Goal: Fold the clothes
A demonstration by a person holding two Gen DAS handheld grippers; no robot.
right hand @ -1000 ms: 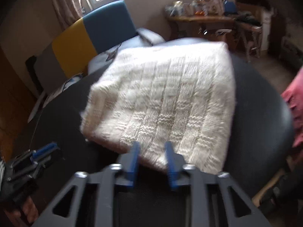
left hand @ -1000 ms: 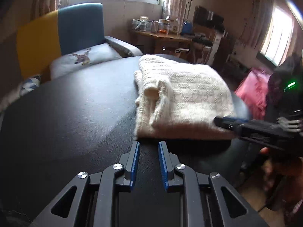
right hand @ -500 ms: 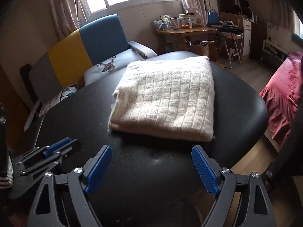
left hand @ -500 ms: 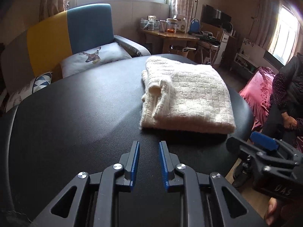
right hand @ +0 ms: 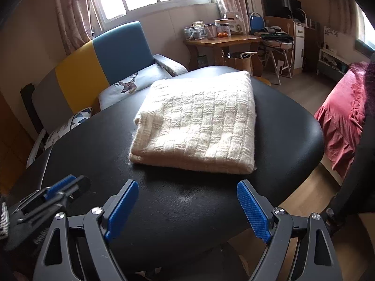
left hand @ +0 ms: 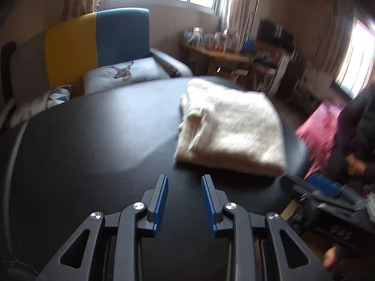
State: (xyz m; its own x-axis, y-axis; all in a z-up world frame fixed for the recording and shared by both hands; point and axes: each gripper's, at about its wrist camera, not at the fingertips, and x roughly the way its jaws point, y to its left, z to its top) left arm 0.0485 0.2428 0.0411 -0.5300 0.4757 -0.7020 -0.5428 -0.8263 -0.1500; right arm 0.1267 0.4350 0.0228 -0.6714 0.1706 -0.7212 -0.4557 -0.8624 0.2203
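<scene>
A cream knitted sweater [right hand: 196,126] lies folded into a thick rectangle on the far right part of the round black table [right hand: 187,208]. My right gripper [right hand: 187,183] hovers over the table's near edge, short of the sweater, wide open and empty. My left gripper [left hand: 184,180] is low over the black table [left hand: 93,152], left of and short of the sweater [left hand: 229,135]; its jaws stand a narrow gap apart with nothing between them. Each gripper shows in the other's view: the left gripper [right hand: 63,187] at lower left, the right gripper [left hand: 323,187] at lower right.
A yellow and blue sofa [right hand: 105,56] with a deer cushion stands behind the table. A wooden side table [right hand: 222,39] carries several jars. A pink bed cover [right hand: 342,121] is to the right. A person's hand [left hand: 356,166] and dark sleeve are at the right.
My right gripper let go of the sweater's near edge, backed off and opened wide. My left gripper drew back a little and its jaws parted slightly. The sweater stayed put.
</scene>
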